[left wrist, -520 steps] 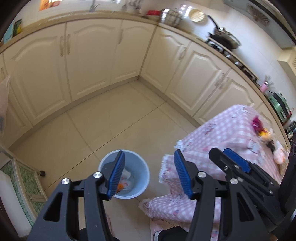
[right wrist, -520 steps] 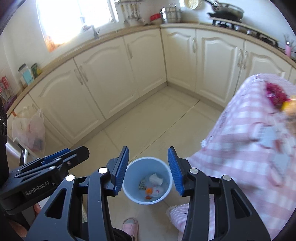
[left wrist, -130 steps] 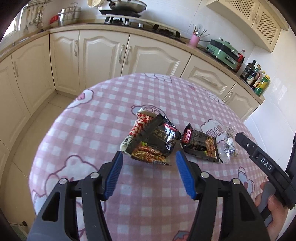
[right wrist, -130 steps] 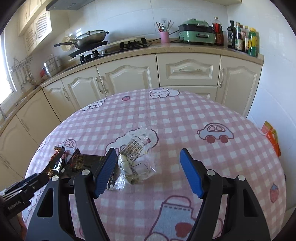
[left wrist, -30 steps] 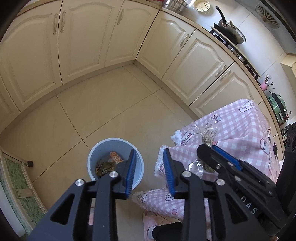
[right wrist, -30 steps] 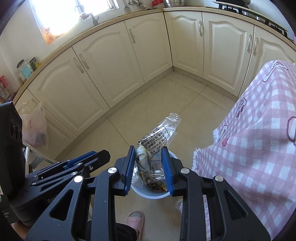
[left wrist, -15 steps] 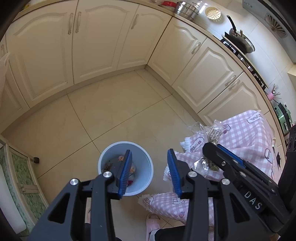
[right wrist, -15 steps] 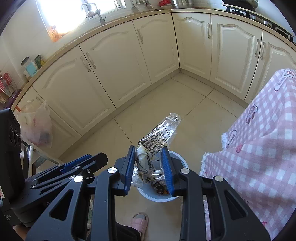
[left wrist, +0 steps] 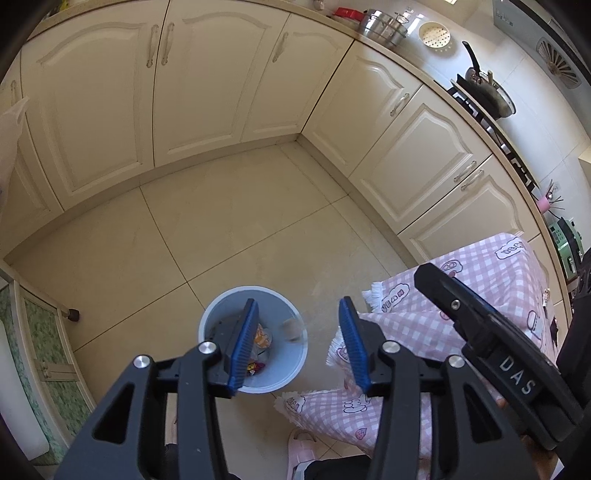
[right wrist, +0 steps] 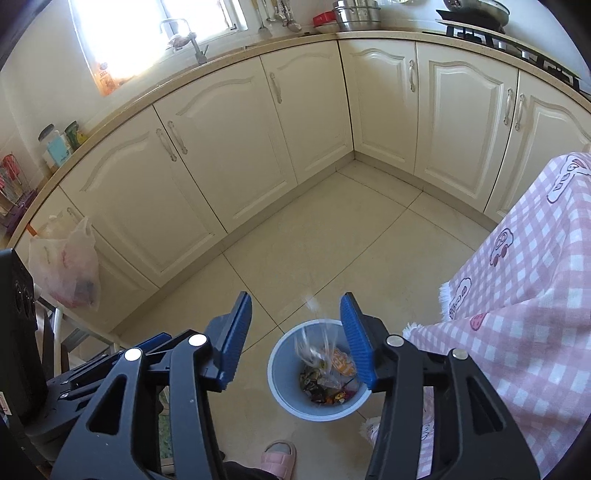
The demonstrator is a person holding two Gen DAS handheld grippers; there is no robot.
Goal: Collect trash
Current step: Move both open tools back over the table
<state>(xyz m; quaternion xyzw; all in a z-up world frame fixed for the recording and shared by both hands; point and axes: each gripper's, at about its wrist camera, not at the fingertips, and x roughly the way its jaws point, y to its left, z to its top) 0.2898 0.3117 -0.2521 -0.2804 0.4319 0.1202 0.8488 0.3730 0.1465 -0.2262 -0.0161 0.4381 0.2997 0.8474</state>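
Right gripper [right wrist: 295,338] jaws opening, empty; clear plastic wrapper [right wrist: 317,354] blurred above blue bin [right wrist: 284,395]. Left gripper [left wrist: 299,345] jaws opening too, nothing btwn them.

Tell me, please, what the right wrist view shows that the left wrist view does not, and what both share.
Only the right wrist view shows the clear wrapper dropping blurred over the bin, the window and tap, and a hanging plastic bag. Only the left wrist view shows the pink utensil cup. Both show the blue bin holding trash, the checked tablecloth, and opening, empty grippers.
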